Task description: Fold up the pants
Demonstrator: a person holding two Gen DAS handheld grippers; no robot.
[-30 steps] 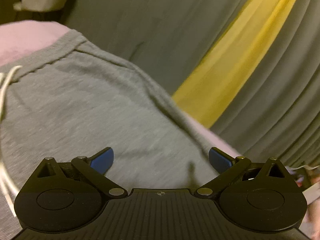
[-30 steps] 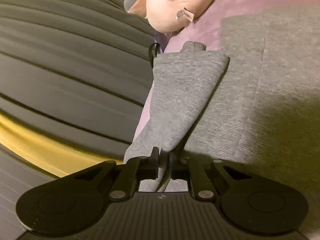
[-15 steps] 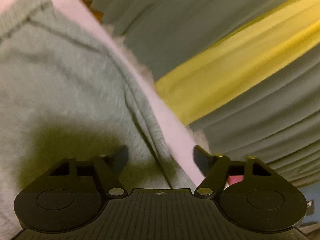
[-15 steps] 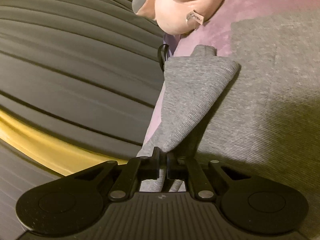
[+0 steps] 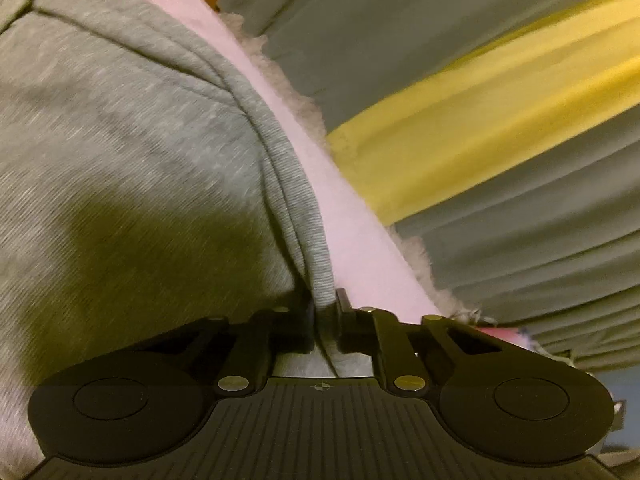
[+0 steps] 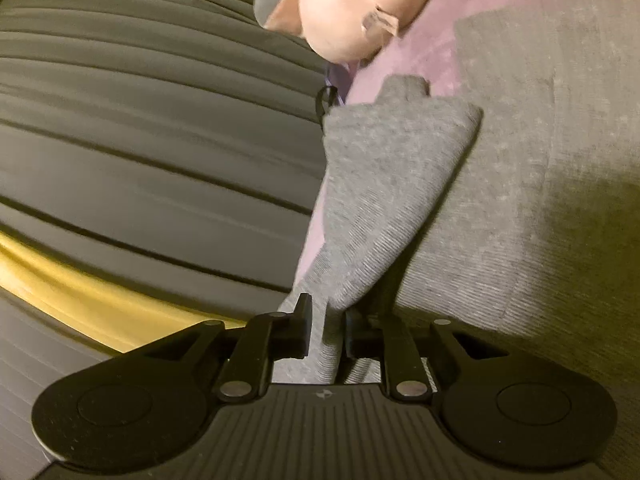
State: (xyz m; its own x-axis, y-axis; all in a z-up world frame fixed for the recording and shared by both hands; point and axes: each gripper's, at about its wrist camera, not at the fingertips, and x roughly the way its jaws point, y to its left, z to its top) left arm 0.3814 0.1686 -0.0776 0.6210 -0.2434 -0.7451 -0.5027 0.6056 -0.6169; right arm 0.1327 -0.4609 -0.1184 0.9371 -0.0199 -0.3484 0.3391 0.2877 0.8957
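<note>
Grey sweatpants (image 5: 132,148) lie on a pink blanket (image 5: 352,232). My left gripper (image 5: 325,312) is shut on the pants' side edge, a ridge of grey fabric rising from between its jaws. In the right wrist view the pants (image 6: 520,200) lie flat on the blanket (image 6: 448,44). My right gripper (image 6: 326,320) is shut on a lifted, folded-over part of a pant leg (image 6: 384,184) near the blanket's left edge.
A grey pleated curtain (image 5: 460,40) with a yellow band (image 5: 480,112) hangs beyond the blanket's edge; it also shows in the right wrist view (image 6: 140,140). A pink plush toy (image 6: 352,8) lies at the far end of the blanket.
My left gripper moved to the pants' side edge and went from open to shut on it. My right gripper stayed shut on the pant leg and shifted slightly.
</note>
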